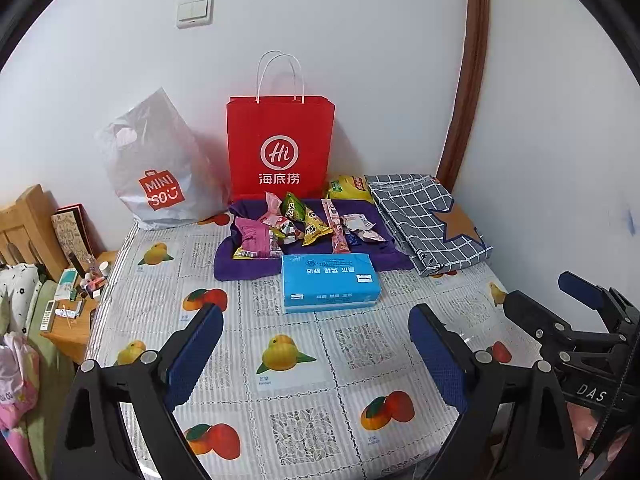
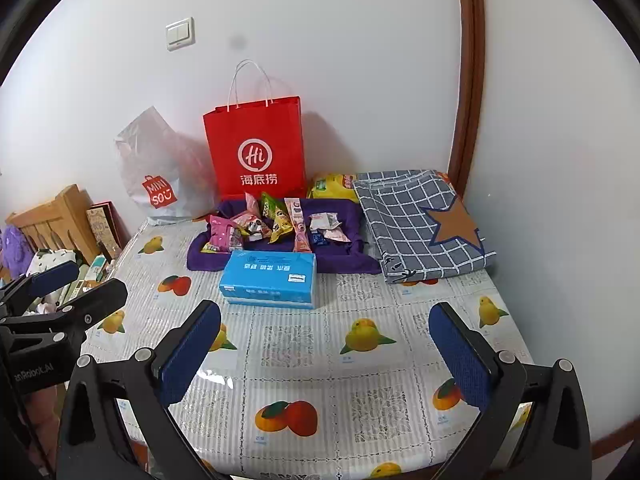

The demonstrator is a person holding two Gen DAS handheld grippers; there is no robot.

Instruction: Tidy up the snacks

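Several small snack packets lie in a pile on a purple cloth at the back of the table. A yellow snack bag lies behind the cloth. A red paper bag stands against the wall. My left gripper is open and empty over the table's front part. My right gripper is open and empty too, also well short of the snacks. Each shows at the edge of the other's view.
A blue tissue pack lies in front of the cloth. A folded checked cloth with a star lies at the back right. A grey plastic bag stands at the back left. A cluttered bedside stand is left of the table.
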